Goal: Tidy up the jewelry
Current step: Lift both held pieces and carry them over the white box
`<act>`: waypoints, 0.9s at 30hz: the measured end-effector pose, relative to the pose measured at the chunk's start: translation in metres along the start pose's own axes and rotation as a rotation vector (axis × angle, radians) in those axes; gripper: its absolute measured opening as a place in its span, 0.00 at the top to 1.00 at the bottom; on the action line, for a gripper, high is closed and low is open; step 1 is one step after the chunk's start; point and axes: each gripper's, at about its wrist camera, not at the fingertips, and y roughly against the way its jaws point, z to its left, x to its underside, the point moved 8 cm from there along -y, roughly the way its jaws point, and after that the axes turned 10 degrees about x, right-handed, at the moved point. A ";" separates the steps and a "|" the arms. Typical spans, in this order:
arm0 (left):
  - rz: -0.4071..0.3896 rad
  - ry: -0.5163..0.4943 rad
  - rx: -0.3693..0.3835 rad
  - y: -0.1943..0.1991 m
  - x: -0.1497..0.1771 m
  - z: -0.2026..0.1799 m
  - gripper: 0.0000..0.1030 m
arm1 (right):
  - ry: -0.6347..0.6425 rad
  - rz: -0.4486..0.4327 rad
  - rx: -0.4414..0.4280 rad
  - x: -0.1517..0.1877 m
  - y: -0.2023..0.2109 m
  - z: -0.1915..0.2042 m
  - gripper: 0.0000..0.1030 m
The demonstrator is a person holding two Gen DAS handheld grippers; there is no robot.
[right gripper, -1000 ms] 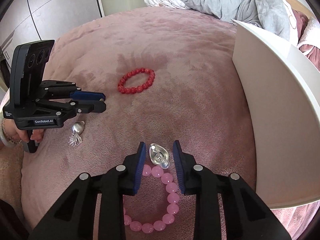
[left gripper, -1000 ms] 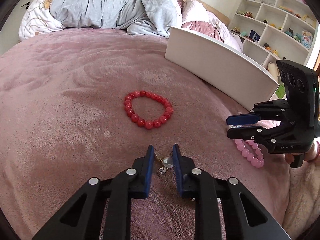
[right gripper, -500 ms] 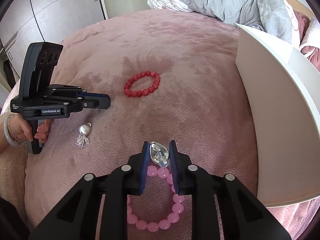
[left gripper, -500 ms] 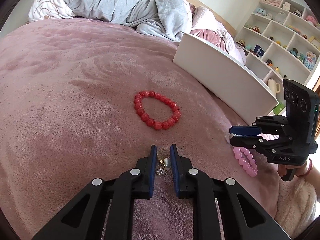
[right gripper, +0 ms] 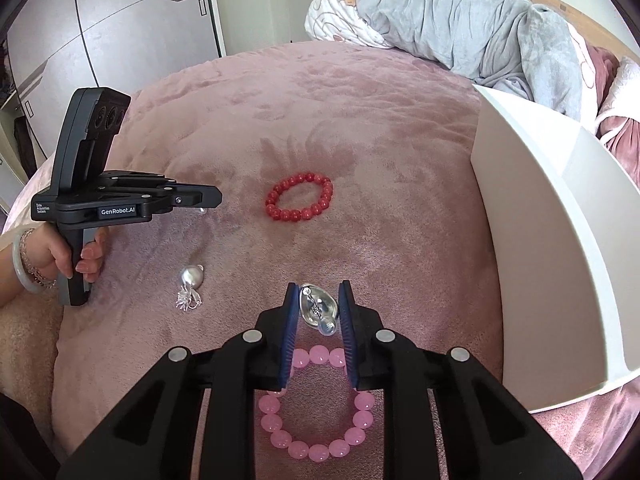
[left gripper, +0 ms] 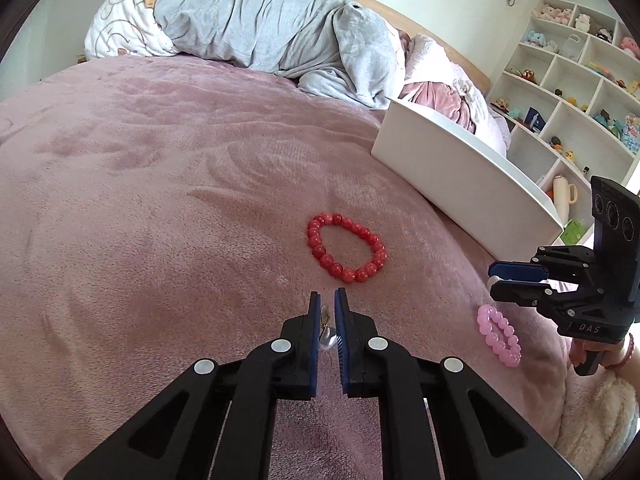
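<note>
A: Left gripper [left gripper: 327,300]?
B: Jaws clenched on a pearl earring [left gripper: 327,339]. Thin gold hook toward the tips, round white pearl nearer the camera, long axis along the jaws. It sits above the plush pink bed [left gripper: 160,220].

A: Right gripper [right gripper: 318,292]?
B: Jaws grasping a silver clip [right gripper: 320,306], a shiny oval shell. Long axis runs roughly along the jaws, knobbed end toward the camera.

A: Right view only?
B: A ball earring [right gripper: 191,278], a polished silver sphere with a spiky cluster, lying loose on the bed near the left hand [right gripper: 60,256]. Also the pink bracelet [right gripper: 316,450] as a full ring of glossy beads under the jaws. The left view shows it edge-on.

A: Rest?
B: Red bracelet [left gripper: 348,276], round glossy beads, flat on the bed, well apart from both grippers. Smooth white box [right gripper: 540,240] at the right. Crumpled grey duvet [left gripper: 280,28] behind.
</note>
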 end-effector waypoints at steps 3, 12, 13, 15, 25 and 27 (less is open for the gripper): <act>-0.033 -0.005 -0.033 0.015 -0.004 0.001 0.88 | 0.001 -0.035 0.007 -0.006 0.010 0.000 0.80; -0.120 -0.043 -0.144 0.070 -0.023 -0.002 0.88 | -0.042 -0.222 0.040 -0.032 0.064 -0.013 0.80; -0.127 -0.045 -0.152 0.075 -0.025 -0.003 0.88 | -0.049 -0.239 0.043 -0.033 0.069 -0.016 0.80; -0.138 -0.051 -0.161 0.084 -0.030 -0.005 0.88 | -0.065 -0.268 0.044 -0.037 0.078 -0.020 0.80; -0.142 -0.148 -0.159 0.099 -0.086 -0.047 0.88 | -0.156 -0.422 0.028 -0.061 0.123 -0.046 0.80; -0.138 -0.190 -0.161 0.097 -0.105 -0.062 0.88 | -0.172 -0.450 0.034 -0.065 0.132 -0.052 0.80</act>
